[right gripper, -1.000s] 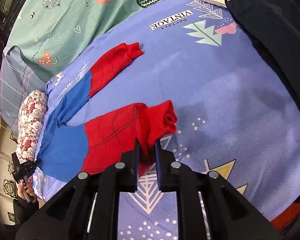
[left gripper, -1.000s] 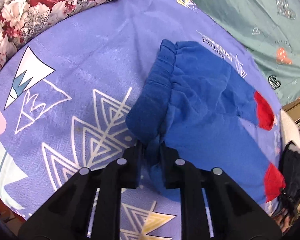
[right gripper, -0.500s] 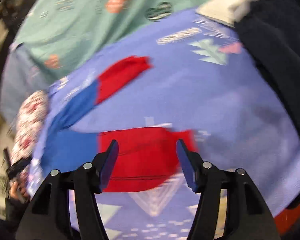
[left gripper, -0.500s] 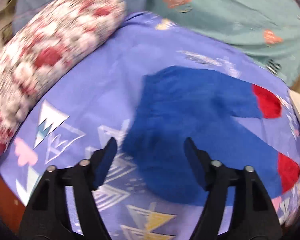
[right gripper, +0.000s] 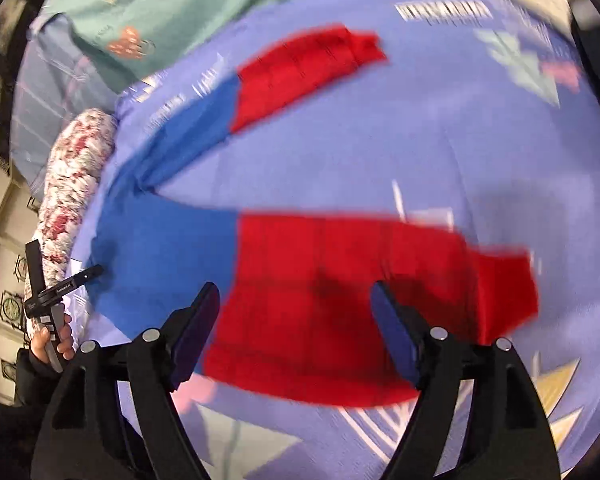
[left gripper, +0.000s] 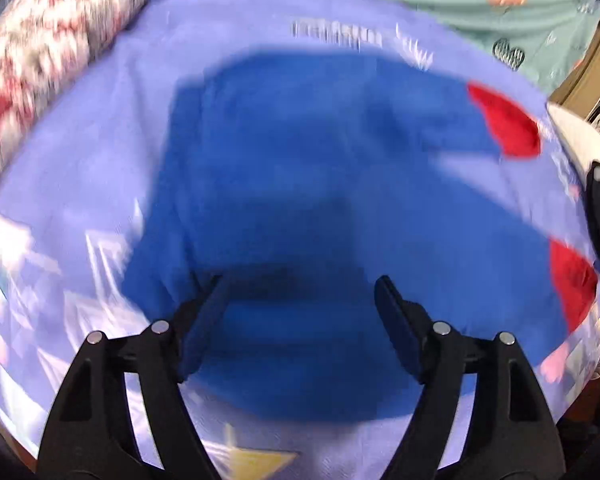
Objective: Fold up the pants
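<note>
The pants lie spread flat on the purple bedsheet, one pair with two legs splayed apart. The left gripper hangs with jaws wide apart above the blue waist end, holding nothing; blue cloth fills the gap between its fingers. The right gripper is likewise spread wide and empty — its gap sits over the nearer leg's red lower part. The far leg angles away, blue then red. The fabric looks soft and matte; the sheet carries printed triangles. A floral pillow lies beside the waist. Both views are motion-blurred.
</note>
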A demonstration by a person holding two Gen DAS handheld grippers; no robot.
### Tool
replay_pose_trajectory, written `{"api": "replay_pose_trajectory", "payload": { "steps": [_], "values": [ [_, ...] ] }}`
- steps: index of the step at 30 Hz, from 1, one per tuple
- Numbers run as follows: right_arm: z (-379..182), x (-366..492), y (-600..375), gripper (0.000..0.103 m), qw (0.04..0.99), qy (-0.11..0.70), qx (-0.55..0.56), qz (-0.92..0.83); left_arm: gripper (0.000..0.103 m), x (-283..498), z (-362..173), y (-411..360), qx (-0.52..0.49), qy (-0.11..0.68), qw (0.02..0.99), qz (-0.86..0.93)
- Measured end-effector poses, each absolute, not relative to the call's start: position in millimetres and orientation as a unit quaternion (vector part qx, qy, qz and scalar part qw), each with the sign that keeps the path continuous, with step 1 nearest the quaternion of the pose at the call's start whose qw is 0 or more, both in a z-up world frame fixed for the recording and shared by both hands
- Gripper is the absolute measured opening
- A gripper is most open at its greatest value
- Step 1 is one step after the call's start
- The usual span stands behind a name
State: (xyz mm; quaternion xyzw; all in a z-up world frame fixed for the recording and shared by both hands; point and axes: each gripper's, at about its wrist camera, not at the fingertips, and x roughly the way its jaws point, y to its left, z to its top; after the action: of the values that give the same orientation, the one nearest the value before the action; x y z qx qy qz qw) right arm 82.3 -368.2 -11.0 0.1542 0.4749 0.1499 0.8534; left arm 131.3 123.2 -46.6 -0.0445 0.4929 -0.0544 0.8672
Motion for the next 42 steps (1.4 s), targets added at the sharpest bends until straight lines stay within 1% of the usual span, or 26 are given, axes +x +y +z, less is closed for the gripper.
{"api": "replay_pose_trajectory", "payload": {
  "steps": [2, 3, 5, 6, 8, 11, 14, 16, 18, 20, 21, 22, 23, 24, 25, 26, 30, 33, 35, 39, 40, 42],
  "values": [
    [22, 108, -344, 0.082, 0.869, 0.452, 0.105, 0.172, 0.094, 154, -25, 132, -0.022, 0.464, 0.885, -0.036],
    [38, 127, -326, 0.082, 0.874, 0.441, 0.078, 0.188, 0.096, 172, -15, 138, -0.004, 0.452, 0.892, -0.026],
    [55, 166, -293, 0.082, 0.874, 0.426, 0.034, 0.232, 0.097, 214, -11, 149, 0.019, 0.45, 0.893, -0.018],
    [61, 193, -270, 0.084, 0.867, 0.425, 0.007, 0.26, 0.097, 232, -12, 153, 0.02, 0.452, 0.891, -0.025],
    [61, 239, -233, 0.084, 0.859, 0.429, -0.035, 0.277, 0.096, 275, -22, 160, 0.024, 0.467, 0.882, -0.05],
    [45, 307, -173, 0.084, 0.841, 0.439, -0.112, 0.298, 0.096, 325, -36, 168, 0.041, 0.477, 0.876, -0.061],
    [16, 363, -126, 0.084, 0.822, 0.448, -0.181, 0.301, 0.095, 356, -61, 170, 0.026, 0.506, 0.858, -0.088],
    [-9, 392, -105, 0.084, 0.806, 0.455, -0.223, 0.306, 0.095, 363, -74, 166, 0.032, 0.519, 0.846, -0.121],
    [-34, 399, -99, 0.084, 0.788, 0.465, -0.251, 0.315, 0.095, 362, -82, 159, 0.065, 0.518, 0.841, -0.141],
    [-50, 405, -92, 0.084, 0.768, 0.479, -0.273, 0.326, 0.094, 359, -85, 159, 0.07, 0.514, 0.841, -0.152],
    [-56, 408, -92, 0.077, 0.761, 0.487, -0.278, 0.326, 0.092, 358, -85, 161, 0.067, 0.513, 0.842, -0.154],
    [-60, 410, -92, 0.066, 0.755, 0.497, -0.279, 0.325, 0.079, 357, -84, 162, 0.065, 0.511, 0.842, -0.158],
    [-61, 411, -96, 0.05, 0.754, 0.502, -0.277, 0.321, 0.05, 355, -81, 162, 0.06, 0.51, 0.842, -0.166],
    [-58, 412, -100, 0.028, 0.756, 0.504, -0.269, 0.319, 0.031, 353, -78, 163, 0.051, 0.512, 0.838, -0.179],
    [-53, 414, -107, 0.01, 0.756, 0.513, -0.25, 0.319, 0.009, 353, -76, 163, 0.037, 0.522, 0.831, -0.188],
    [-47, 411, -112, 0.002, 0.76, 0.512, -0.242, 0.318, 0.008, 351, -72, 162, 0.038, 0.521, 0.833, -0.182],
    [-4, 366, -124, 0.002, 0.783, 0.468, -0.252, 0.324, 0.006, 323, -45, 155, 0.049, 0.502, 0.845, -0.18],
    [32, 307, -140, 0.002, 0.803, 0.429, -0.247, 0.331, 0.006, 293, -21, 148, 0.052, 0.484, 0.853, -0.19],
    [46, 264, -145, 0.002, 0.814, 0.411, -0.239, 0.334, 0.006, 268, -8, 142, 0.053, 0.473, 0.857, -0.197],
    [42, 165, -149, 0.002, 0.828, 0.386, -0.217, 0.344, 0.006, 199, 1, 134, 0.053, 0.467, 0.859, -0.203],
    [33, 134, -155, 0.002, 0.83, 0.385, -0.199, 0.352, 0.007, 187, -1, 134, 0.051, 0.473, 0.857, -0.199],
    [13, 101, -160, 0.002, 0.833, 0.385, -0.163, 0.363, 0.02, 158, -14, 137, 0.026, 0.492, 0.848, -0.193]
  ]
}}
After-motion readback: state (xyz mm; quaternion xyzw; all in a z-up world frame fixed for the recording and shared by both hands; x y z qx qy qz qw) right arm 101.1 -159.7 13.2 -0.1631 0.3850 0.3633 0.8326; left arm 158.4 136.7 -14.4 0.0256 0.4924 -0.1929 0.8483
